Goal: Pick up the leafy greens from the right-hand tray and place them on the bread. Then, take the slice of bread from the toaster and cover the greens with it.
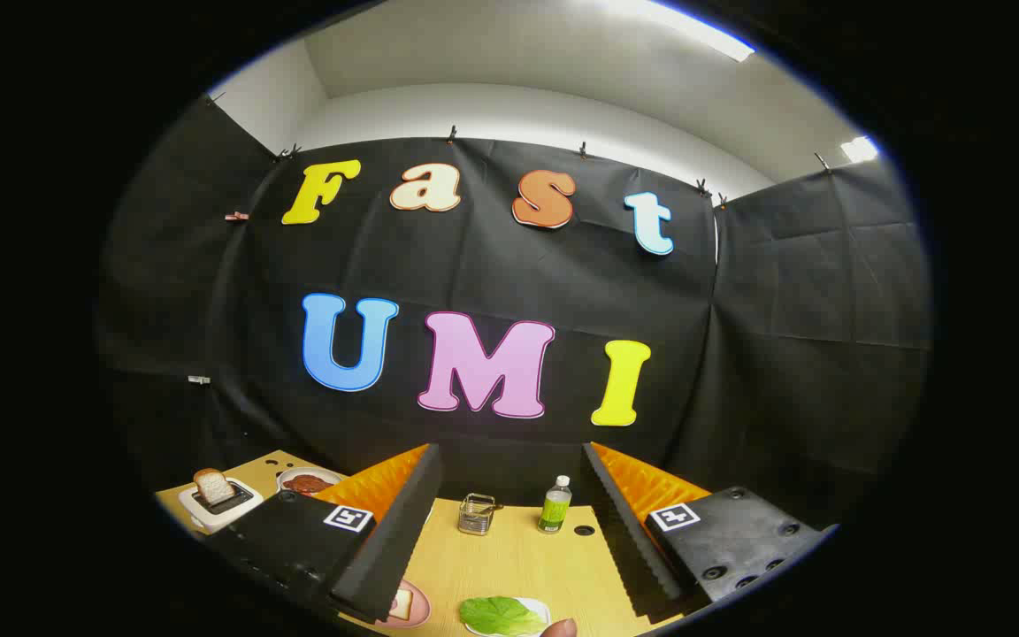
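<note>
Black cloth walls close off the booth behind a light wood tabletop (518, 562). Claw (509, 531) is open wide, fingers spread well apart, nothing between them but bare tabletop. Leafy greens (499, 616) sit on a small white tray (538, 607) close in, between the fingers and slightly nearer the right one; one flat, bright green leaf with pale veins showing, long axis lying roughly left-right across the claw's line, tip direction hard to tell. A fingertip of a person (559, 628) touches the tray's near right side. Bread on a pink plate (416, 607) lies just beside the left finger, partly hidden by it: pale slice (401, 603) with a tan crust. Toaster (219, 504), white, is far left beyond the left finger, with a slice of bread (213, 486) standing upright out of its slot, tilted slightly. Beside it a white plate holds a brown patty (306, 483). Beyond the fingers: a small wire holder (477, 514) and a green bottle (555, 505) with a white cap, upright, near each other.
</note>
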`<control>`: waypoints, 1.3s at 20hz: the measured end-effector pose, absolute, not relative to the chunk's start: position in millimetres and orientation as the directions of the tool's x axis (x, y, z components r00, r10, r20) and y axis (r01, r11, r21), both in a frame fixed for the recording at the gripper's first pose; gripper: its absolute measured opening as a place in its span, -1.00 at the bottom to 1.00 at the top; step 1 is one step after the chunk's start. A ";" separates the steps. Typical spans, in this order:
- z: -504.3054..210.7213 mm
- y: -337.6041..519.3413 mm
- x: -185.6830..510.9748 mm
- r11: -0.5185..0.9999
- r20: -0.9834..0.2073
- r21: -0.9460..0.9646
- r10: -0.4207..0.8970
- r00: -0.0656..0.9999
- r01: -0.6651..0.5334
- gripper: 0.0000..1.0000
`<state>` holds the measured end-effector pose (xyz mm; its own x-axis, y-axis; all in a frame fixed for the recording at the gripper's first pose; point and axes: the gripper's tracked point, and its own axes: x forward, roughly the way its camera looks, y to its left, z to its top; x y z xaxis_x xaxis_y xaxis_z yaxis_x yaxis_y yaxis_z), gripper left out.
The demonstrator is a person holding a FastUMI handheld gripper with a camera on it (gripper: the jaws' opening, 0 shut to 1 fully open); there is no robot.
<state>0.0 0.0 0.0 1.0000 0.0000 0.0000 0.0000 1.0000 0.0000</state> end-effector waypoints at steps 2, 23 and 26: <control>-0.7 0.6 0.5 1.000 0.000 -0.006 0.002 1.000 -0.002 0.95; -37.7 1.5 16.6 0.997 -0.085 -0.036 0.066 0.994 -0.069 0.95; -86.1 -4.6 22.6 0.994 -0.211 -0.039 0.091 0.973 -0.101 0.95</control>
